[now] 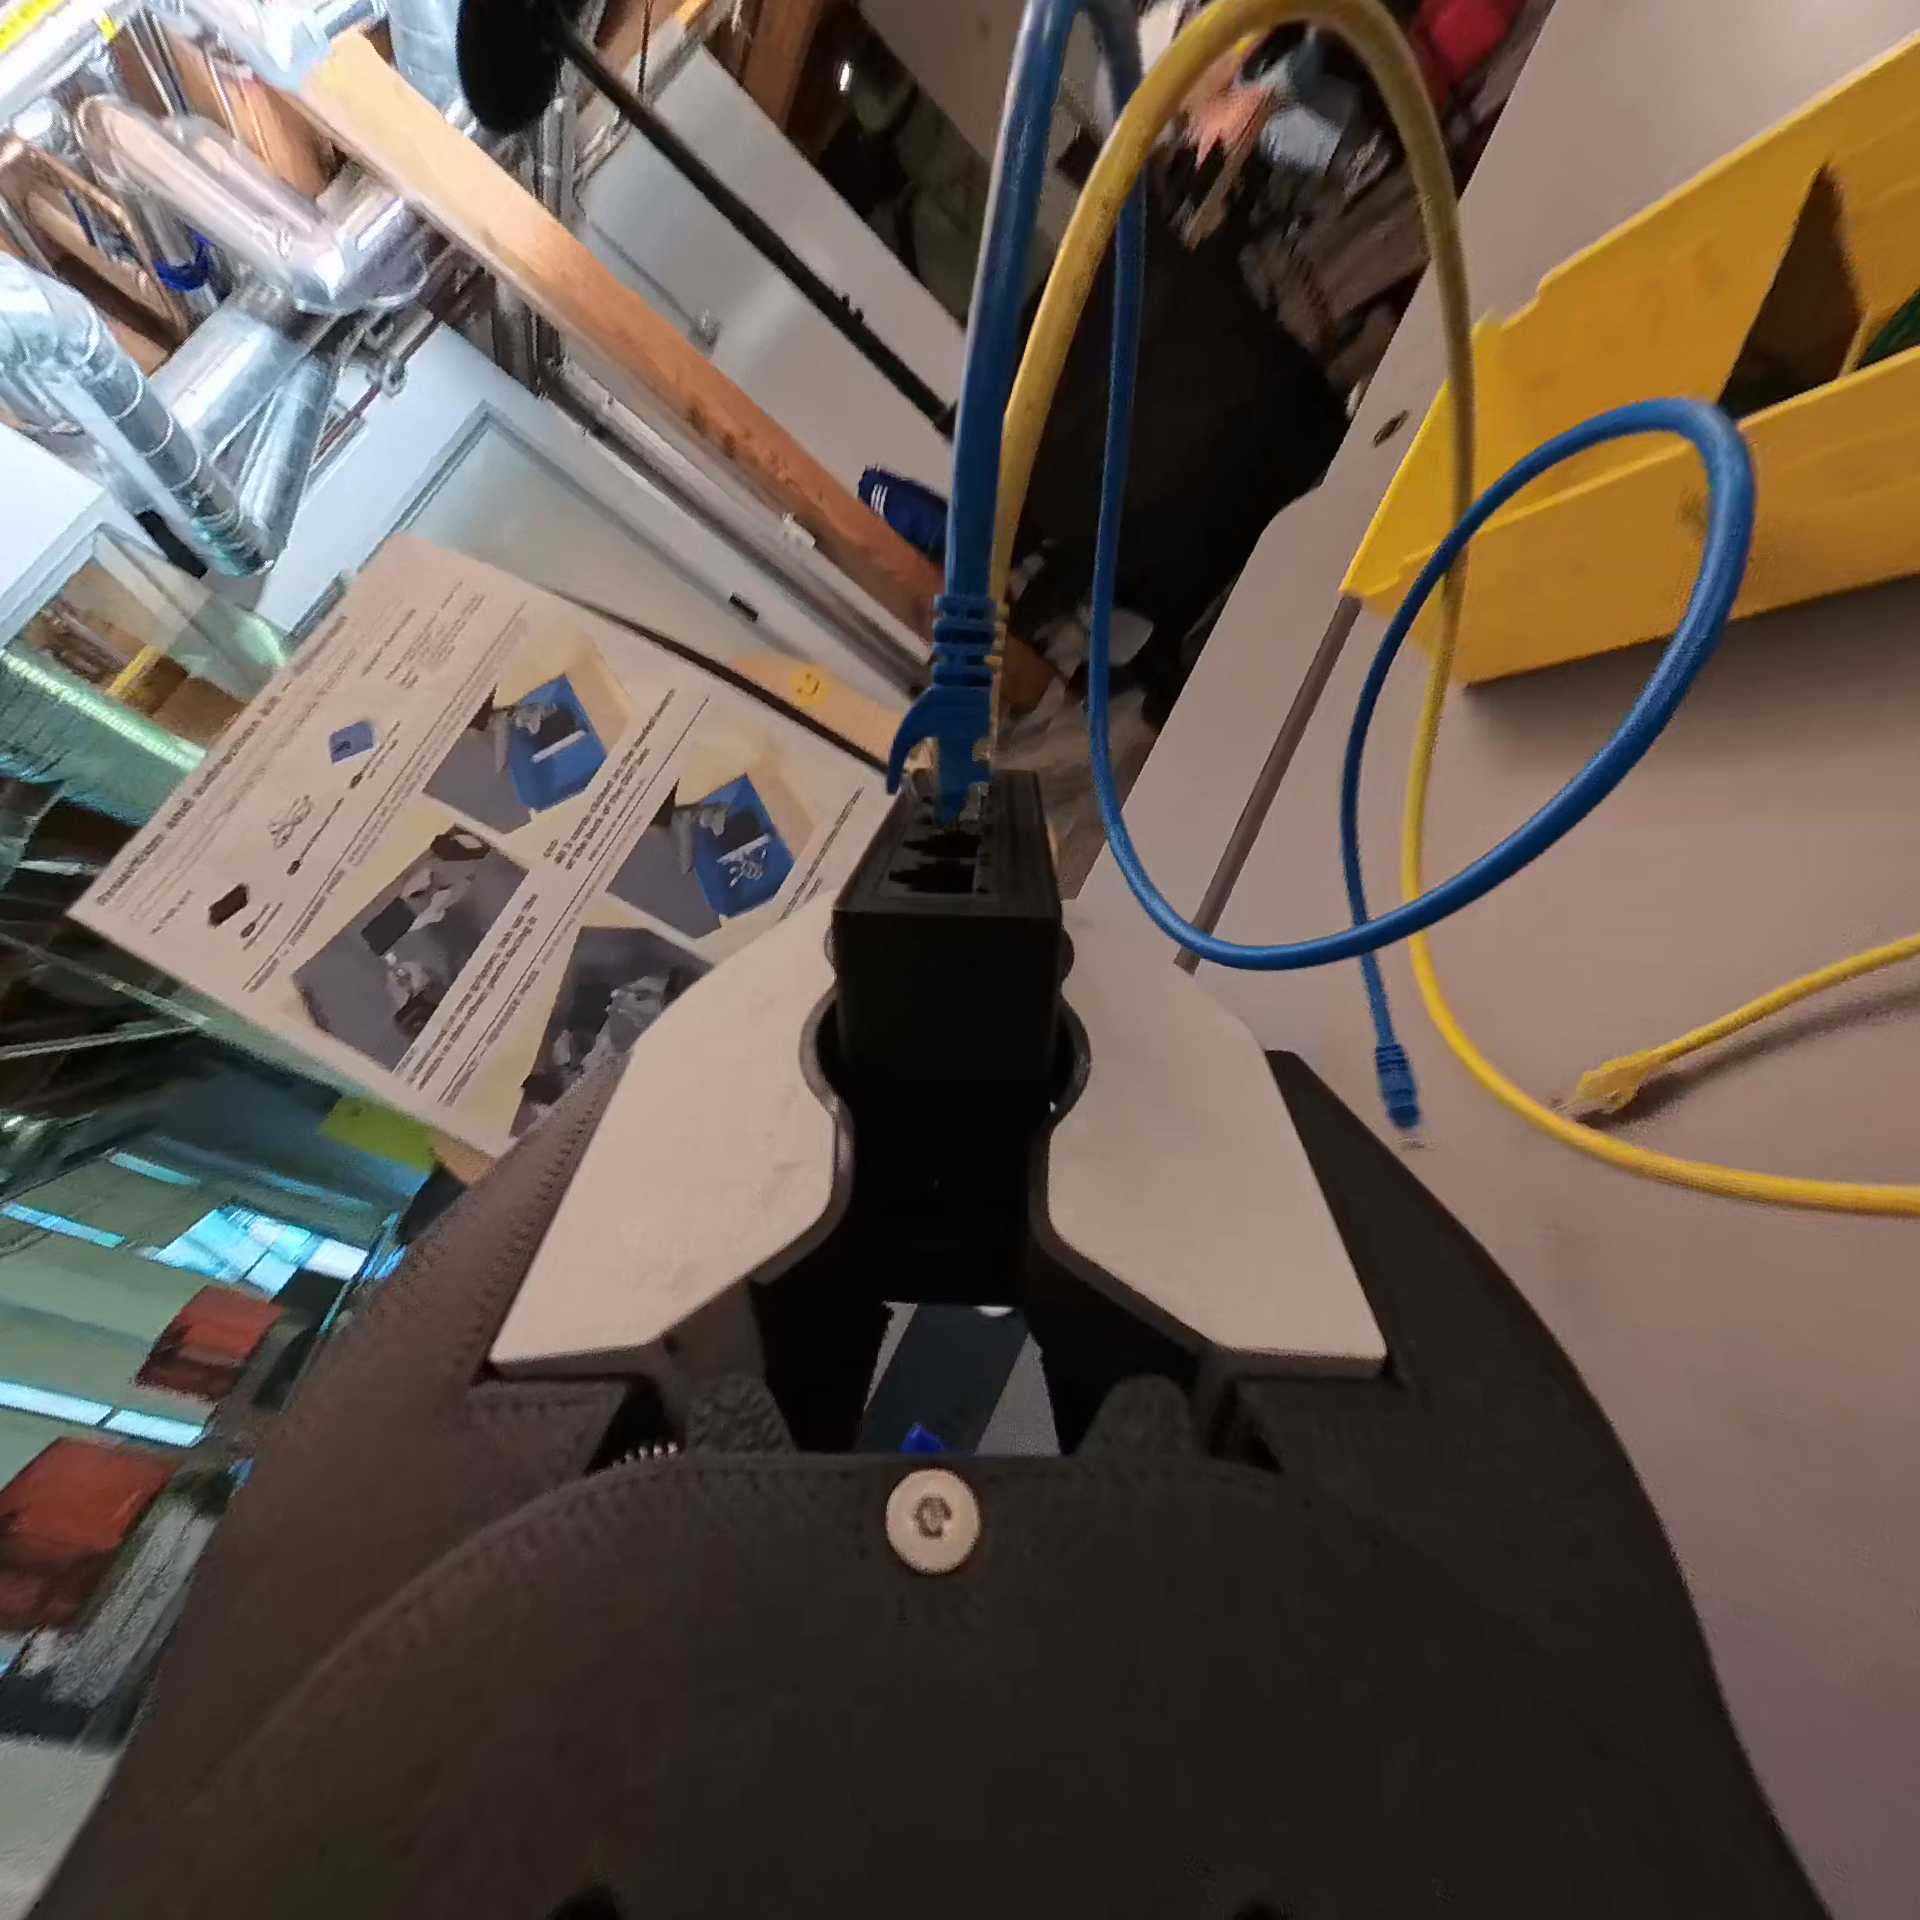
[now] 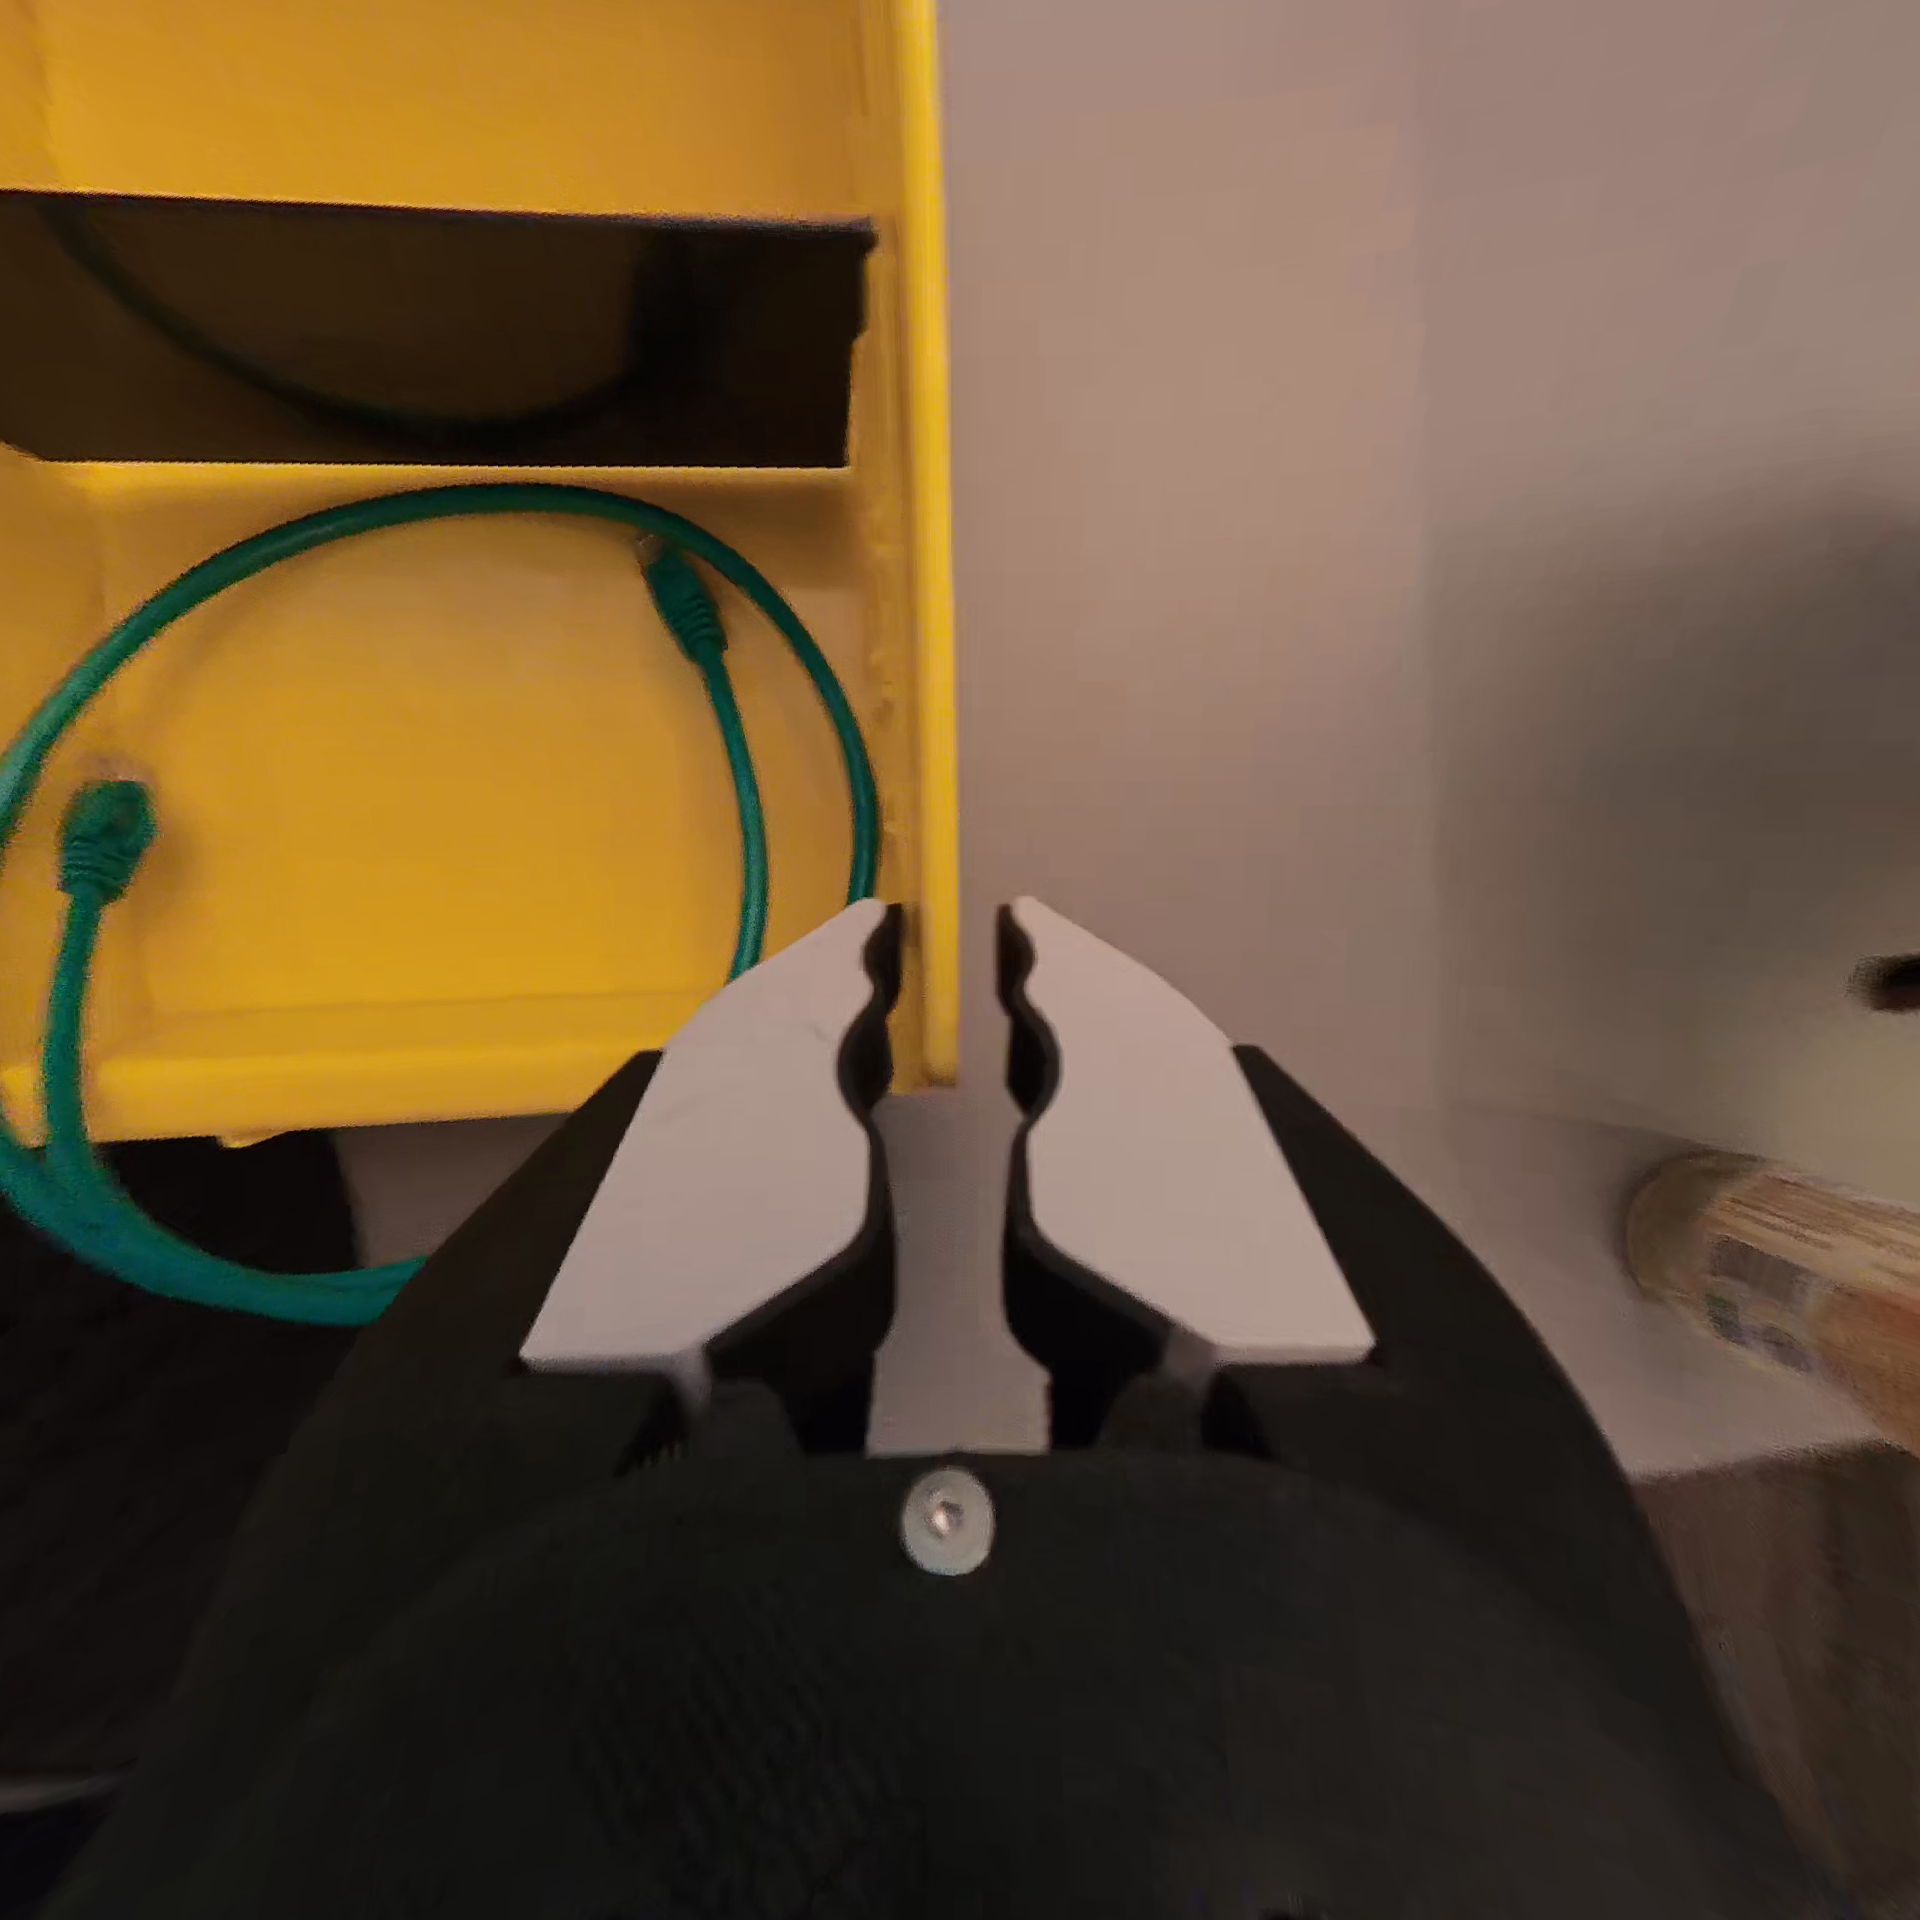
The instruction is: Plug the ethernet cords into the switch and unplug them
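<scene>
My left gripper [image 1: 951, 956] is shut on a black ethernet switch [image 1: 951, 904] and holds it off the table with its ports facing away. A blue cord [image 1: 961, 665] is plugged into a far port, and a yellow cord [image 1: 1049, 343] runs down just behind it. Both cords loop over to the table, where the blue cord's free plug [image 1: 1394, 1075] and the yellow cord's free plug [image 1: 1605, 1086] lie loose. My right gripper [image 2: 948, 920] is empty, its jaws a narrow gap apart, at the edge of a yellow bin [image 2: 914, 520]. A green cord [image 2: 748, 748] lies coiled in the bin.
The yellow bin also shows in the left wrist view [image 1: 1621, 436] on the grey table [image 1: 1662, 1455]. A printed instruction sheet [image 1: 447, 821] stands at the left. A dark cord [image 2: 343, 384] lies in the bin's upper compartment. A blurred wooden handle [image 2: 1787, 1278] lies at the right. The grippers' ends are close to 60 cm from one another.
</scene>
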`<state>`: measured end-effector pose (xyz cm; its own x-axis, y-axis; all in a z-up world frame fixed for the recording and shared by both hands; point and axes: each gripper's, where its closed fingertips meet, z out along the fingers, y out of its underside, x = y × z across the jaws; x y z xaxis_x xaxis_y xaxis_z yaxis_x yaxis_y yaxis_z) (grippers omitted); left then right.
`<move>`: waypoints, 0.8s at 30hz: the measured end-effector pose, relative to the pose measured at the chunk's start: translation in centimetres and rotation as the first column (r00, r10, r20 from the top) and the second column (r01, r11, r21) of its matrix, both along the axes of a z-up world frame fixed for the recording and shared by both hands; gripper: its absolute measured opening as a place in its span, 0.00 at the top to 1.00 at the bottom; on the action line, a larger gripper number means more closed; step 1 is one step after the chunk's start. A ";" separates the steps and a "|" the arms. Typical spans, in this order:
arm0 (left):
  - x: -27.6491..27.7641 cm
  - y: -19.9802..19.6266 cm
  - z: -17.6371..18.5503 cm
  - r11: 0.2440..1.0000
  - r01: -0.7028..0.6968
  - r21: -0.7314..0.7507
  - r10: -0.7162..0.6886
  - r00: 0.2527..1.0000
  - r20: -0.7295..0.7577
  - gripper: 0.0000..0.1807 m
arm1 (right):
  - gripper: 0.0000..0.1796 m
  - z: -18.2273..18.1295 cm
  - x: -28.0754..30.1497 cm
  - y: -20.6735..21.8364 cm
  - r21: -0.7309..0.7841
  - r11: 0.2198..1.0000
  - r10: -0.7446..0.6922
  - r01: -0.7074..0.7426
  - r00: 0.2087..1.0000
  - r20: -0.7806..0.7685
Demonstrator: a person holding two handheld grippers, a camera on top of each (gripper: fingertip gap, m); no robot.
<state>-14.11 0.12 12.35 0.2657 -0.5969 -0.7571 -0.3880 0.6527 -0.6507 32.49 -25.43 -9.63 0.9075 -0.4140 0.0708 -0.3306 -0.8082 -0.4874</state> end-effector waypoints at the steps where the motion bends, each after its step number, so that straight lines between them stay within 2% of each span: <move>1: 0.1 -0.5 0.2 0.999 0.039 -0.013 -0.039 0.999 0.018 0.83 | 0.91 1.3 0.5 -0.2 -0.005 1.000 -0.008 0.009 0.995 0.104; 3: 0.2 -1.6 0.6 0.992 0.118 -0.043 -0.115 0.992 0.053 0.84 | 0.88 6.0 0.8 0.0 0.035 0.999 -0.024 0.012 0.930 0.367; 4: 0.3 -2.1 0.7 0.986 0.155 -0.056 -0.151 0.986 0.063 0.84 | 0.86 9.4 0.0 0.5 0.082 0.996 -0.023 -0.021 0.859 0.511; 6: 0.5 -2.9 1.0 0.977 0.205 -0.061 -0.200 0.976 0.084 0.84 | 0.83 17.5 -4.5 2.8 0.235 0.948 -0.030 -0.213 0.678 0.734; 7: 0.6 -3.2 1.2 0.974 0.220 -0.053 -0.214 0.972 0.098 0.84 | 0.83 21.2 -8.5 4.2 0.324 0.873 -0.033 -0.364 0.620 0.784; 8: 0.8 -3.7 1.3 0.970 0.239 -0.045 -0.234 0.967 0.103 0.84 | 0.79 24.5 -13.2 5.5 0.404 0.753 -0.023 -0.519 0.593 0.805; 9: 1.0 -4.0 1.2 0.967 0.251 -0.040 -0.246 0.964 0.103 0.83 | 0.74 27.4 -18.4 6.3 0.452 0.591 0.015 -0.668 0.570 0.821; 11: 1.5 -4.6 0.9 0.967 0.253 -0.030 -0.250 0.965 0.078 0.83 | 0.73 31.3 -28.4 6.5 0.425 0.254 0.141 -0.869 0.468 0.872; 12: 1.8 -4.9 0.6 0.969 0.248 -0.018 -0.247 0.968 0.052 0.83 | 0.74 32.6 -32.4 6.4 0.378 0.139 0.182 -0.915 0.399 0.899; 13: 2.1 -5.1 0.3 0.972 0.236 0.003 -0.236 0.971 0.027 0.83 | 0.75 33.1 -36.1 6.3 0.288 0.047 0.227 -0.957 0.291 0.930; 14: 2.4 -5.2 0.0 0.975 0.222 0.023 -0.222 0.975 0.001 0.84 | 0.77 33.2 -39.0 6.5 0.177 -0.005 0.238 -0.984 0.171 0.956; 16: 2.8 -5.4 -0.5 0.979 0.196 0.054 -0.194 0.980 -0.040 0.84 | 0.84 31.8 -42.9 7.6 -0.101 -0.059 0.233 -0.993 -0.112 0.966; 17: 2.9 -5.5 -0.6 0.980 0.183 0.075 -0.179 0.982 -0.052 0.84 | 0.85 30.6 -44.0 8.7 -0.216 -0.059 0.252 -0.975 -0.224 0.942; 18: 2.9 -5.5 -0.7 0.980 0.172 0.096 -0.166 0.984 -0.065 0.84 | 0.85 29.3 -44.8 10.1 -0.288 -0.058 0.289 -0.956 -0.292 0.912; 20: 3.0 -5.4 -0.7 0.980 0.148 0.135 -0.138 0.987 -0.080 0.84 | 0.85 26.1 -45.4 12.4 -0.386 -0.075 0.410 -0.919 -0.382 0.828; 23: 3.0 -5.5 -0.7 0.977 0.137 0.163 -0.123 0.988 -0.091 0.84 | 0.85 23.3 -44.9 15.2 -0.465 -0.059 0.521 -0.883 -0.425 0.740; 24: 3.0 -5.3 -0.8 0.976 0.118 0.183 -0.101 0.990 -0.099 0.84 | 0.86 23.0 -44.8 15.9 -0.469 -0.043 0.532 -0.882 -0.417 0.737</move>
